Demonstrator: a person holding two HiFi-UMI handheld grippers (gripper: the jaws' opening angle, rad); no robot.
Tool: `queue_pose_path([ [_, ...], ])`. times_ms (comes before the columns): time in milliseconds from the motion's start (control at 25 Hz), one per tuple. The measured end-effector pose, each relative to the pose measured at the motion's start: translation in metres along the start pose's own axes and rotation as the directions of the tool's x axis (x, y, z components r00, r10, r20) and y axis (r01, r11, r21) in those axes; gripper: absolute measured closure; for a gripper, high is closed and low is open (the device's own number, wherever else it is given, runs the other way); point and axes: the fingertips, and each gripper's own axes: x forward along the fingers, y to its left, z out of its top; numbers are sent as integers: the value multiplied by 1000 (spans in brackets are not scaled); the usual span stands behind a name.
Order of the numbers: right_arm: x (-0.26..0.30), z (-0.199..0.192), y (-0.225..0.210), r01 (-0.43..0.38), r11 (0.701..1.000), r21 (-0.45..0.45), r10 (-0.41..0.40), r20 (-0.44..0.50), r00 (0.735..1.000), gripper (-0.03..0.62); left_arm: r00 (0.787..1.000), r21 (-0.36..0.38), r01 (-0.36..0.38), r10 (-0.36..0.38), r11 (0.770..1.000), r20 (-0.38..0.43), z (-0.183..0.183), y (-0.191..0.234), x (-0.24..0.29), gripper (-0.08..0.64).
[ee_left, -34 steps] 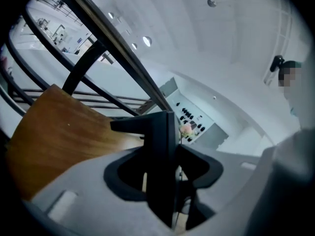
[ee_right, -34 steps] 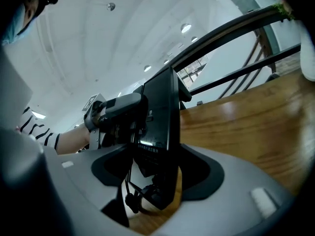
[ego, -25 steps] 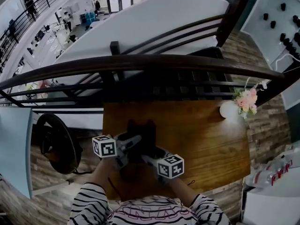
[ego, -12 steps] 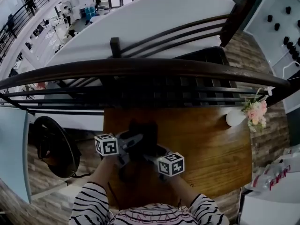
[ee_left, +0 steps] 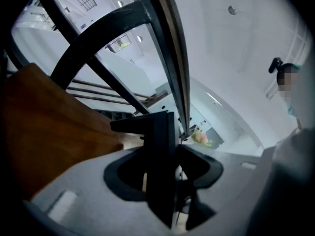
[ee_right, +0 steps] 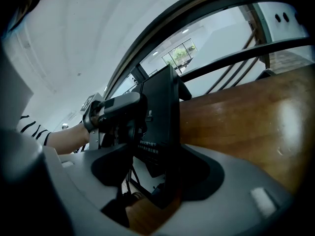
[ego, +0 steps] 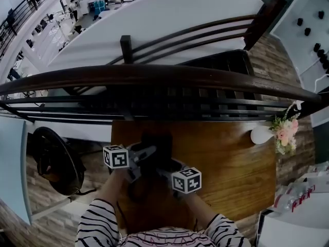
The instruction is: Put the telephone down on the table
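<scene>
A black telephone hangs just above the brown wooden table, gripped from both sides. My left gripper is shut on its left side and my right gripper on its near right side. In the left gripper view the telephone stands as a dark slab wedged between the jaws, with the table to its left. The right gripper view shows the telephone's printed underside clamped between the jaws, over the table. Whether the telephone touches the table is hidden.
A dark curved railing runs along the table's far edge. A white vase with pink flowers stands at the table's far right corner. A black round chair stands on the floor to the left.
Both grippers have carried the telephone a little farther over the table towards the railing. The view has shifted, so the vase lies farther right in the picture.
</scene>
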Motion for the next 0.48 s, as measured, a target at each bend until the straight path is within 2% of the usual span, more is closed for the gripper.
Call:
queue_pose_path([
  [320, 16, -3, -8, 11, 1000, 20, -11, -5, 1000, 302, 1000, -17, -1, 1, 1000, -14, -1, 21, 1, 353],
  [480, 12, 3, -12, 12, 1000, 28, -12, -12, 1000, 302, 1000, -28, 0, 0, 1000, -10, 5, 17, 8, 351],
])
